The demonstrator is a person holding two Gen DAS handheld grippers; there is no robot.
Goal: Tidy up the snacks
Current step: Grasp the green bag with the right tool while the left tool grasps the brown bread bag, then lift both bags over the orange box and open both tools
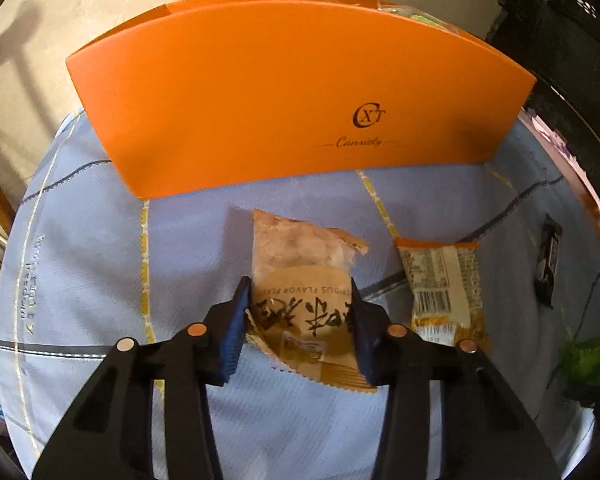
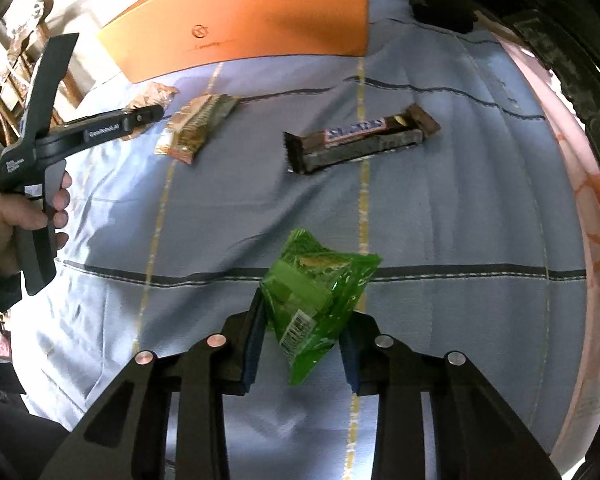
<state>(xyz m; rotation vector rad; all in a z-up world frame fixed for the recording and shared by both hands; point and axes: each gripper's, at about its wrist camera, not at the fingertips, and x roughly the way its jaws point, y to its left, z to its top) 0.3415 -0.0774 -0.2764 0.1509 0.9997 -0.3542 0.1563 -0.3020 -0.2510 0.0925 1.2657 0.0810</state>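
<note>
- Grabbing stage: both grippers are down on snacks lying on the blue checked cloth (image 2: 460,184), in front of the orange box (image 1: 292,92).
- Left gripper (image 1: 298,320): clamped on the tan pastry packet (image 1: 304,292), blue pads pressing its two side edges. Packet sits just in front of the orange box, near the middle of its front wall.
- Right gripper (image 2: 302,344): jaws pinched onto the green snack packet (image 2: 316,304); left pad is on the wrapper, right pad's contact is partly hidden by crinkled film, so the grip reads as light. This packet lies well apart from the orange box, on the near side of the cloth.
- Still loose on the cloth: barcode-side packet (image 1: 440,284) just beside the tan one, and a dark chocolate bar (image 2: 360,140) between the green packet and the orange box.
- Pose: both tools point steeply down at the cloth. The right-wrist view shows the person's left hand (image 2: 28,216) wrapped on the handle, fingers on the trigger.
- Next move, as a judgement: lift both packets clear, carry them over the orange box's front wall, release inside. Something green already shows at the box's far right corner.
- Risk: thin wrappers may slip or fold on lift; hold the squeeze until over the opening.
</note>
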